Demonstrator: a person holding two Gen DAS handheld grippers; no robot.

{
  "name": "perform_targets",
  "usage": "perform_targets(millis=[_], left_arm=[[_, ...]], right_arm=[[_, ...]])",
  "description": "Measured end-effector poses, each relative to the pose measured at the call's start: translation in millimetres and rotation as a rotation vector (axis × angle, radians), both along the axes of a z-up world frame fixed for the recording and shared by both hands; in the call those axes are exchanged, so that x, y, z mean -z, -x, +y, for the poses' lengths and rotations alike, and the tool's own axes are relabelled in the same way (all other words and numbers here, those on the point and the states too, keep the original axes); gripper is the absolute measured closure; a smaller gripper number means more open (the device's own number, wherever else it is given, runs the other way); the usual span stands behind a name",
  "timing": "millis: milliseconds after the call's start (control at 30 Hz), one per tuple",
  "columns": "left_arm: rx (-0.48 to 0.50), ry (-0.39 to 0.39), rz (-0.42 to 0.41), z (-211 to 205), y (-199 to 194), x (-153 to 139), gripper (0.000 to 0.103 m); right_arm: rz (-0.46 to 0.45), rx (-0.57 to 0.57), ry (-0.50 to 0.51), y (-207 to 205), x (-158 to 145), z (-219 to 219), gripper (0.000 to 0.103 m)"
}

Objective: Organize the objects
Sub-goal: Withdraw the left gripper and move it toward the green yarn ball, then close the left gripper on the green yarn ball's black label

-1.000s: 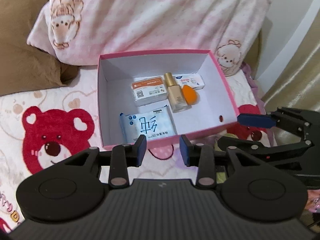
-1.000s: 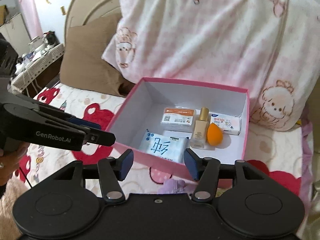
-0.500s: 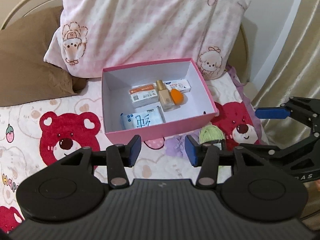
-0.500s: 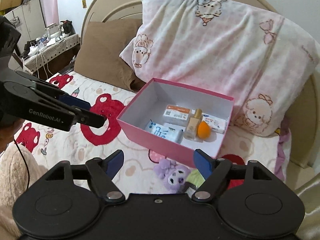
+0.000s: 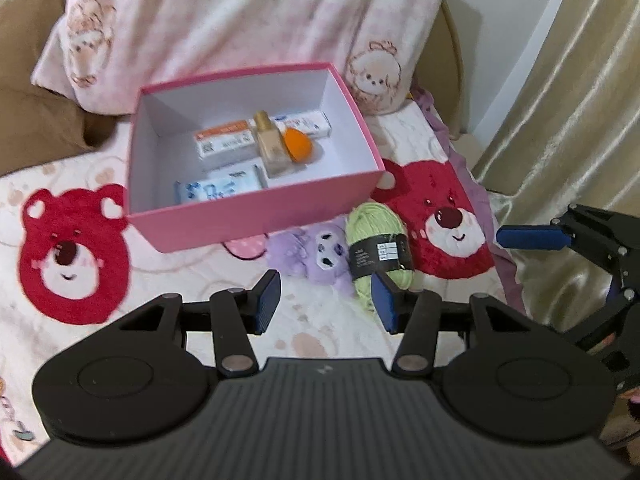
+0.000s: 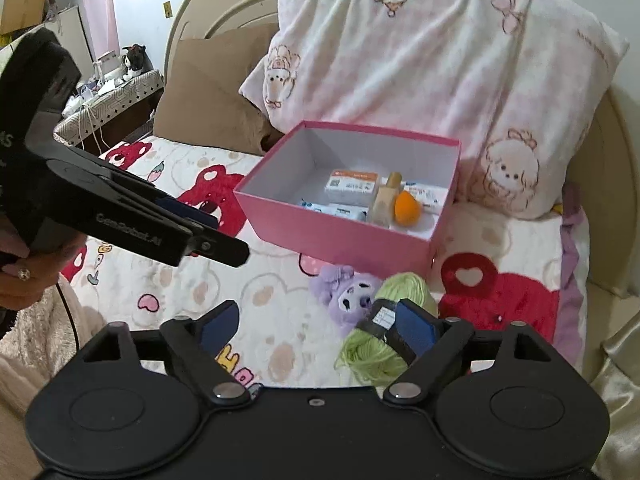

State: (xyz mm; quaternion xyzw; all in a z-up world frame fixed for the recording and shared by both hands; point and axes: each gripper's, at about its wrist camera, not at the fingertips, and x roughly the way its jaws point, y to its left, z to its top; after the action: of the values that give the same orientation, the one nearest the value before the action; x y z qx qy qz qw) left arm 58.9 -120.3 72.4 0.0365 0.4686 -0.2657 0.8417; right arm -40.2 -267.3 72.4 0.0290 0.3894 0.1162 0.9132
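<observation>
A pink box [image 5: 256, 220] sits on the bed with its top open. In it lie an orange sponge [image 5: 298, 146], a foundation bottle [image 5: 272, 148], an orange-and-white carton [image 5: 226, 142], a white tube carton [image 5: 308, 124] and a wipes pack [image 5: 220, 188]. In front of the box lie a purple plush [image 5: 312, 256] and a green yarn ball [image 5: 376, 236]. My left gripper [image 5: 325, 286] hangs open above the sheet just short of them, holding nothing. My right gripper [image 6: 316, 312] is opening wide, with nothing between its pads; its right finger [image 6: 416, 326] overlaps the yarn [image 6: 372, 352] in the view.
A pink-checked pillow [image 6: 420, 60] and a brown pillow [image 5: 32, 120] lean behind the box. A gold curtain [image 5: 580, 100] hangs to the right of the bed. A person's hand [image 6: 24, 276] holds the left gripper's body [image 6: 120, 216]. The sheet [image 6: 260, 280] carries red bear prints.
Both grippers have drawn back from the box, which now looks smaller. The purple plush and green yarn have come into view. The right jaws have spread much wider, the left slightly.
</observation>
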Motion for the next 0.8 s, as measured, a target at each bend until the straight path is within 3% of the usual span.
perform_targets(millis=[167,500,633,800], left_arm=[[0.012,0.029,0.001,-17.9,-12.1,26.2,0.053],[0.05,0.102,0.006,-48.4,-25.8,70.3,0.036],[0.055,0.123,0.011,-57.1,-31.0,90.3,0.031],[0.052,0.089,0.045,-68.5,-38.3,114.6,0.031]], right_arm=[[-0.011,0.025,0.006,-1.3,29.2,-7.1,0.013],[-0.094,0.088,0.136,-9.3,88.8,-7.5,0.012],[-0.107,0.109,0.073,-13.6,105.2,-16.7,0.012],[-0.079,0.116,0.01,-20.8,121.3,-24.7,0.011]])
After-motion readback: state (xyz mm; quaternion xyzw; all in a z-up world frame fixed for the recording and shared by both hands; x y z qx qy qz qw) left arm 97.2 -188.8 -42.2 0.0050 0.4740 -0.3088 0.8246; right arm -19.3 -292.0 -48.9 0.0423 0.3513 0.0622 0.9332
